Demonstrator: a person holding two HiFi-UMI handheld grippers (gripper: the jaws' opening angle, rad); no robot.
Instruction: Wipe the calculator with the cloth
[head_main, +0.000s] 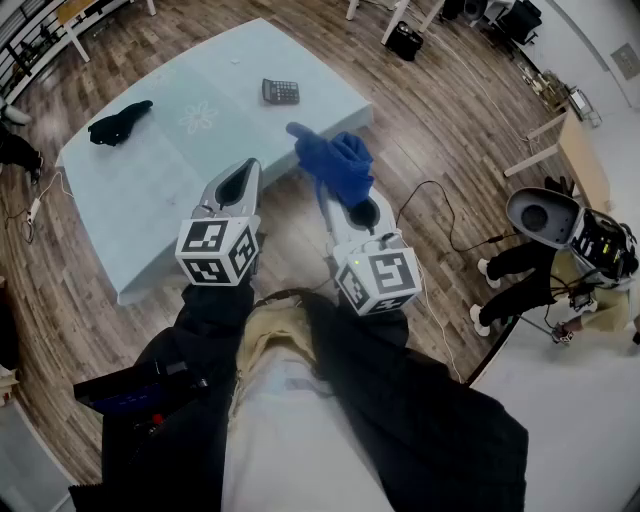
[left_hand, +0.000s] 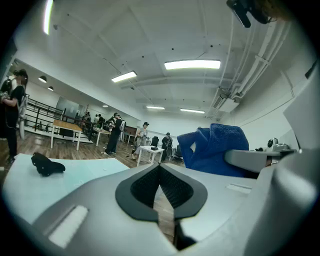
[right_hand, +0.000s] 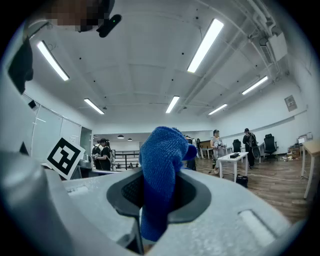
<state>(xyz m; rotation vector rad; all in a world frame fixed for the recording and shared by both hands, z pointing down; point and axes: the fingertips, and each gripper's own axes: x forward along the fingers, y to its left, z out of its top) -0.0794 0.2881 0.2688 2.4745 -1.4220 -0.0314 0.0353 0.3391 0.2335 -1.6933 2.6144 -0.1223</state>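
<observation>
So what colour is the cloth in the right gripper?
Blue. The cloth shows best in the right gripper view, pinched between the jaws.

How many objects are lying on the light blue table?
2: the calculator near the table's far corner, and a black crumpled thing near its left end. The left gripper hides part of the near side.

A pale blue tabletop (head_main: 140, 200) is set on a wooden floor (head_main: 420, 110). A calculator (head_main: 280, 91) is laid near its far edge. A crumpled black item (head_main: 119, 122) is placed well apart at the left end, with a flower motif (head_main: 199, 118) printed between them.
</observation>
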